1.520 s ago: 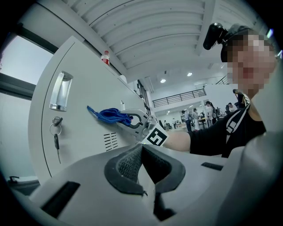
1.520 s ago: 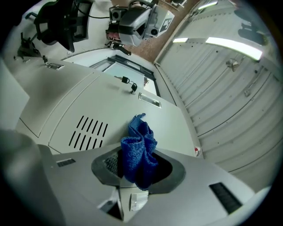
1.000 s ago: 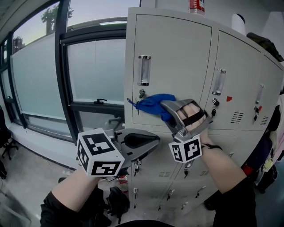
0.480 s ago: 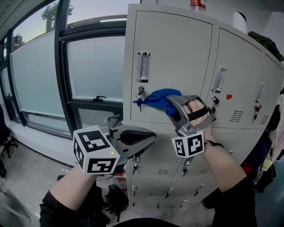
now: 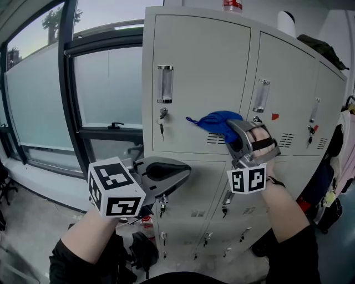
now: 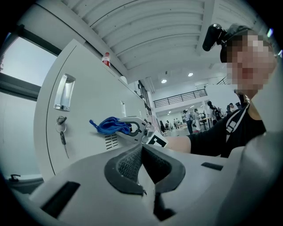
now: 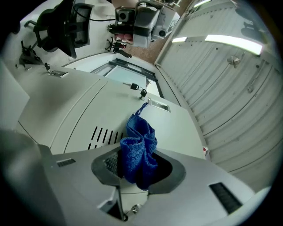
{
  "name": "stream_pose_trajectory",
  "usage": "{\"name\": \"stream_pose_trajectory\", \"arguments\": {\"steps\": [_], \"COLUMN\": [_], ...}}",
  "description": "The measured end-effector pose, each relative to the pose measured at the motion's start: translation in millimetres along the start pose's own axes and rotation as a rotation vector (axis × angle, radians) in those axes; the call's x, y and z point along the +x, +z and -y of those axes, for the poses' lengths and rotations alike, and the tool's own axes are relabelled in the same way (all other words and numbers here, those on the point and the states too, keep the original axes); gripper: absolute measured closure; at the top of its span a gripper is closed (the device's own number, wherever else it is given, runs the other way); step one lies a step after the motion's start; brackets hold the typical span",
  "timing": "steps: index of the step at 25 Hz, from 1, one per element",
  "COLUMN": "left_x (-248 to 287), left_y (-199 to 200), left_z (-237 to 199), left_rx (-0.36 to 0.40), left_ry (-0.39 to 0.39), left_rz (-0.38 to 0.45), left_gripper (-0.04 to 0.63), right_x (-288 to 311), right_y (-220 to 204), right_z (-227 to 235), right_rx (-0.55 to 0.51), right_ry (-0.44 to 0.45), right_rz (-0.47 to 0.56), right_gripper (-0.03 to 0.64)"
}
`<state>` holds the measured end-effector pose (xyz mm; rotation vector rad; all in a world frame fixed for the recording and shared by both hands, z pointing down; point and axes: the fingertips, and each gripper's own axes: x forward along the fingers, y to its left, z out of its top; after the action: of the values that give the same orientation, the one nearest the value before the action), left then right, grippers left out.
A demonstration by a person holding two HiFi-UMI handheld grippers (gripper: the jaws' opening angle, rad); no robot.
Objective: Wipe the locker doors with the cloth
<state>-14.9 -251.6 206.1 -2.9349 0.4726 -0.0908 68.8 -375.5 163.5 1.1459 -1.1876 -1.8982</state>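
Observation:
The blue cloth (image 5: 216, 121) is pressed against the upper left locker door (image 5: 194, 66), at its lower right beside the vent slots (image 5: 215, 138). My right gripper (image 5: 231, 129) is shut on the cloth, which bunches up between its jaws (image 7: 138, 150) in the right gripper view. The left gripper (image 5: 185, 170) hangs lower, in front of the lower locker row, away from the doors. Its jaws are shut with nothing between them (image 6: 142, 152). From the left gripper view the cloth (image 6: 109, 126) and the right gripper (image 6: 132, 129) show against the door.
A handle (image 5: 164, 84) and a key in its lock (image 5: 161, 119) sit at the door's left. More locker doors (image 5: 288, 94) continue to the right. A large window (image 5: 44, 100) is on the left. A bottle (image 5: 232, 5) stands on top, clothing (image 5: 345, 150) hangs far right.
My right gripper has dragged the cloth to the right across the upper left door, from beside the key lock to the vent slots. The left gripper has stayed low and shut.

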Motion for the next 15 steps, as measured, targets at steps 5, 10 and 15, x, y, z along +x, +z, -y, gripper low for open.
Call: {"name": "stream_pose_trajectory", "arguments": {"steps": [5,10,15], "left_x": [-1,-11,-25], "left_y": [-2,-6,-7], "left_z": [4,6,7], "left_rx": [-0.006,-0.003,-0.004], "left_ry": [-0.006,-0.004,0.024], "left_rz": [-0.003,-0.016,-0.025], "left_gripper": [0.588,0.588,0.588], "right_x": [-8,-6,12], "right_y": [-5,52,99], "right_z": [-1,-8,-16], "right_rx": [0.048,0.027,0.021], "right_ry": [-0.005,-0.008,0.006], "right_rz": [-0.04,0.072,0.15], "right_gripper": [0.515,0.515,0.515]}}
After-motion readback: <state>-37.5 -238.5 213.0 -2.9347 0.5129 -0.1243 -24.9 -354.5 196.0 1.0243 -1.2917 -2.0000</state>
